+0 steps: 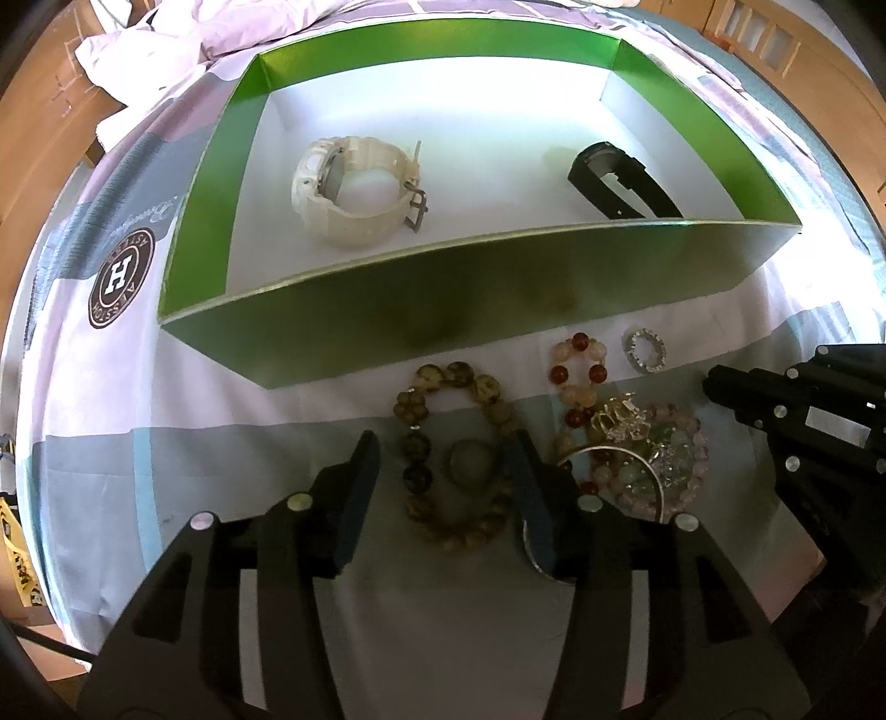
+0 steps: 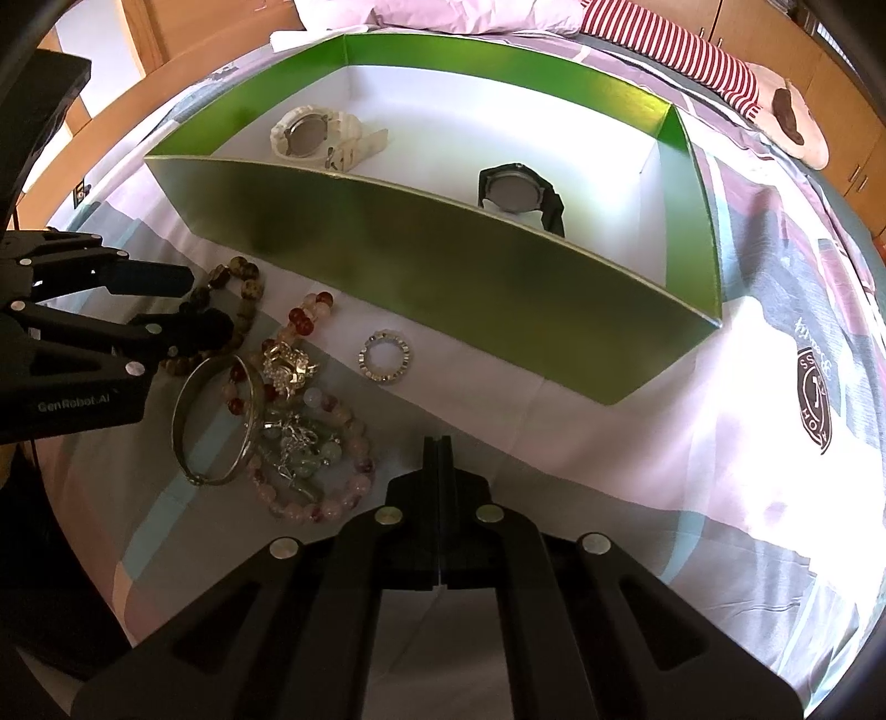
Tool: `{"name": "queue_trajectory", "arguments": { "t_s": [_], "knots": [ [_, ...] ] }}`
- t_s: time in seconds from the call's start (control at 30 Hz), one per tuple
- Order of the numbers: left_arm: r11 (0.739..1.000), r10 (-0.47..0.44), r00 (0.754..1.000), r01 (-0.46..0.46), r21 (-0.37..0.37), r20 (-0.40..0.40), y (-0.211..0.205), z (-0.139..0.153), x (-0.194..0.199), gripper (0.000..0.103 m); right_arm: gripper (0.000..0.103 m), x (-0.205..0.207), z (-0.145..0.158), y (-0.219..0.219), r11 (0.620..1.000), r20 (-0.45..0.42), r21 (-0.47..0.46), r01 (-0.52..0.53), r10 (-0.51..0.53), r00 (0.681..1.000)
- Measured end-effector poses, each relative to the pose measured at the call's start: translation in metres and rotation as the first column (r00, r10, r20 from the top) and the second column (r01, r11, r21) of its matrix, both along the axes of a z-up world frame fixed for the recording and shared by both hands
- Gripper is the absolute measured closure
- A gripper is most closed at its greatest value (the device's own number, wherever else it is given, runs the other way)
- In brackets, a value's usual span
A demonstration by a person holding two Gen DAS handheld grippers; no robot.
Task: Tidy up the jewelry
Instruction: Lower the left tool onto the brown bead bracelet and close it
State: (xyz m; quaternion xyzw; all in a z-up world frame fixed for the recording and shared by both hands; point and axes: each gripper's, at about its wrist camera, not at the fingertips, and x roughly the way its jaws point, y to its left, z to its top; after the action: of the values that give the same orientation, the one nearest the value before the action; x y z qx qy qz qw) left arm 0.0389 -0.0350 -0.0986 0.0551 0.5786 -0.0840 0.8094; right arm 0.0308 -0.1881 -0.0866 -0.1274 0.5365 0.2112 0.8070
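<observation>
Patchwork bedsheet [image 2: 609, 443], wooden cabinets [image 2: 803, 50], green box [image 2: 443, 266]

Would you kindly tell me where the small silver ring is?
The small silver ring lies on the bedsheet just outside the green box, right of the jewelry pile.

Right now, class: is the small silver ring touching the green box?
Apart. The right wrist view shows the small silver ring lying on the bedsheet with a plain strip of cloth between it and the green box; the left wrist view agrees.
</observation>
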Motion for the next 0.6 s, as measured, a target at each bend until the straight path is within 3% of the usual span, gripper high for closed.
{"name": "queue_trajectory", "arguments": {
  "t_s": [0.17, 0.3, 0.33, 0.47, 0.6],
  "knots": [
    [1.000, -0.009, 1.000, 0.009, -0.011, 0.000, -0.003, 0.001, -0.003, 0.087, 0.103, 0.000, 0.000, 0.000, 1.000, 0.001, 0.000, 0.000, 0.000, 1.000],
    [1.000, -0.018, 0.999, 0.018, -0.025, 0.027, -0.004, 0.008, -0.006, 0.092, 0.103, 0.000, 0.000, 0.000, 1.000, 0.003, 0.003, -0.001, 0.001, 1.000],
    [0.999, -0.023, 0.999, 0.024, -0.033, 0.040, -0.005, 0.011, -0.007, 0.098, 0.103, 0.000, 0.001, 0.000, 1.000, 0.006, 0.004, -0.002, 0.002, 1.000],
    [0.997, -0.037, 0.995, 0.042, -0.057, 0.091, -0.009, 0.024, -0.011, 0.099, 0.103, -0.001, 0.007, -0.001, 1.000, 0.027, 0.029, -0.004, 0.003, 1.000],
    [0.999, -0.014, 0.997, 0.016, -0.034, 0.071, -0.009, 0.017, -0.009, 0.099, 0.103, 0.000, 0.006, 0.000, 1.000, 0.024, 0.028, -0.005, 0.004, 1.000]
  ]
}}
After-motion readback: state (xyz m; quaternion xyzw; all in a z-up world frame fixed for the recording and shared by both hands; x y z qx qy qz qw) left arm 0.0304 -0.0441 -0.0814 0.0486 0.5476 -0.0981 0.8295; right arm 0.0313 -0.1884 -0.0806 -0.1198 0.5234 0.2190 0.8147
